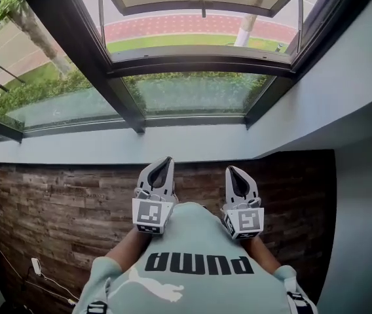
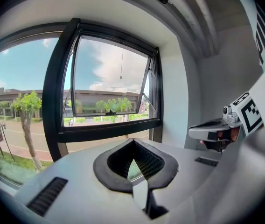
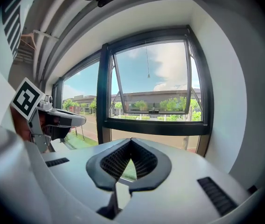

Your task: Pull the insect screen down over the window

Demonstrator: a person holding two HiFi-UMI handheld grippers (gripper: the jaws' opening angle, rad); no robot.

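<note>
The black-framed window (image 1: 196, 65) stands ahead above a white sill (image 1: 107, 150), its upper sash (image 1: 199, 6) swung outward. A thin pull cord (image 2: 121, 69) hangs in the opening from the top of the frame, and the same cord (image 3: 147, 62) shows in the right gripper view. No screen mesh is visible across the opening. My left gripper (image 1: 162, 167) and right gripper (image 1: 236, 174) are held side by side close to my chest, below the sill and well short of the window. Both are shut with nothing between the jaws.
A large fixed pane (image 1: 42, 77) fills the left side. A white side wall (image 1: 359, 103) closes in on the right. Below the sill is a wood-plank wall (image 1: 61, 208). A white plug with its cable (image 1: 36, 266) lies on the floor at lower left.
</note>
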